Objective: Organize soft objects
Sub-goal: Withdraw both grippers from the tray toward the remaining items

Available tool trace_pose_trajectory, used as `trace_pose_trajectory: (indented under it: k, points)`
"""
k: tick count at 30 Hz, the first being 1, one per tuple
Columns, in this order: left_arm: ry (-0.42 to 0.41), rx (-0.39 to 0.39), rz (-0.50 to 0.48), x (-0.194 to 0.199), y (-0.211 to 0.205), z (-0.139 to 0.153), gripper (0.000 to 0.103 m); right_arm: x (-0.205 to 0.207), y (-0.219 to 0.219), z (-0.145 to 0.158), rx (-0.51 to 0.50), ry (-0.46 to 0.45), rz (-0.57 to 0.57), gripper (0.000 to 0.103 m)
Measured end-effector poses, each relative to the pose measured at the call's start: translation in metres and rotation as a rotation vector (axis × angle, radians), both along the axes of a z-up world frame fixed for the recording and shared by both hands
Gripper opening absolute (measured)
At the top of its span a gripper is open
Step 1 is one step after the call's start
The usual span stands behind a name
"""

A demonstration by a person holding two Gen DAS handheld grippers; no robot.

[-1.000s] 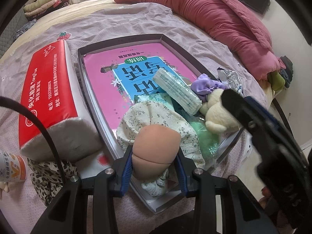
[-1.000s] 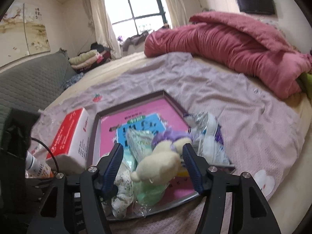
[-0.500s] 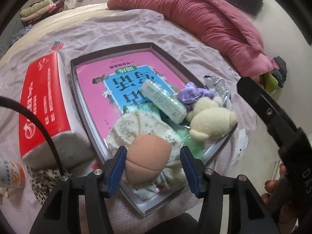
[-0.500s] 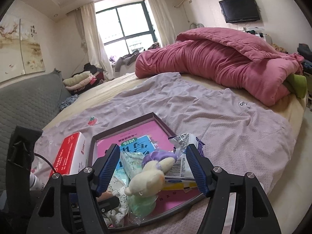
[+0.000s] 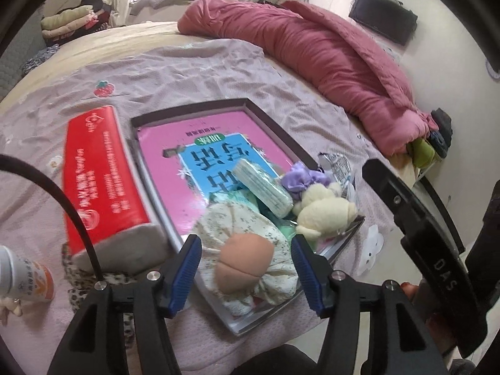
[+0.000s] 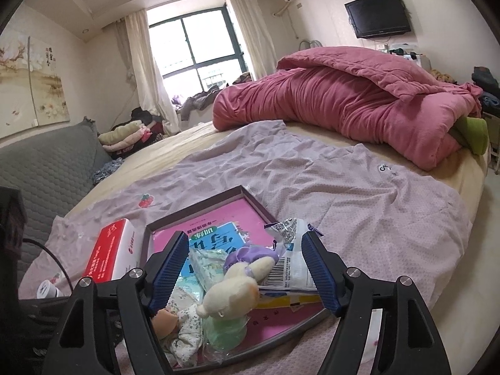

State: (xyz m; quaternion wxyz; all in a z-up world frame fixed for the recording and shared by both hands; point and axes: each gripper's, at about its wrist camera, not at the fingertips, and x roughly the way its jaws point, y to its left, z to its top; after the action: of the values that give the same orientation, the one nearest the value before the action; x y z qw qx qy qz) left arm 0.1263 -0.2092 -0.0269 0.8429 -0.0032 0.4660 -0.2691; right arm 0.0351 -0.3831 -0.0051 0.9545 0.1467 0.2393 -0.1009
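A lilac bedspread (image 6: 359,193) covers the near part of the bed, with a rolled pink quilt (image 6: 350,106) lying well behind it. On the spread sits a shallow grey tray (image 5: 275,131) lined with a pink and blue booklet (image 5: 200,153), and the soft things are heaped at its near end. Just beside the tray's left wall lies a red tissue pack (image 5: 97,168). Biggest of the heap is a floral cloth doll (image 5: 250,228) with a bare peach-coloured head (image 5: 243,262), lying on its side against the tray's near rim. Next to it lies a cream plush toy (image 6: 231,290) in a purple hood (image 6: 247,254), resting on a crumpled green plastic bag (image 6: 223,332). A pale green tissue packet (image 5: 264,187) leans across the pile, and a printed snack wrapper (image 6: 290,265) sits at the tray's right edge. The left gripper (image 5: 245,267) hovers with its jaws opening, the doll's head between the blue pads but untouched. The right gripper (image 6: 247,272) likewise has its jaws opening wide, framing the plush toy without contact.
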Motion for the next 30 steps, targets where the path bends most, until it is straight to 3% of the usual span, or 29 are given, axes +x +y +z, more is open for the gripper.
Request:
trace_pose_trajectory:
  k: [16, 30]
  points:
    - [-0.077, -0.056, 0.127, -0.011, 0.072, 0.047, 0.06, -0.009, 0.038, 0.033, -0.099, -0.084, 0.075, 0.077]
    - [-0.11, -0.078, 0.266, -0.028, 0.152, 0.069, 0.06, -0.01, 0.12, 0.063, -0.116, -0.109, 0.288, 0.077]
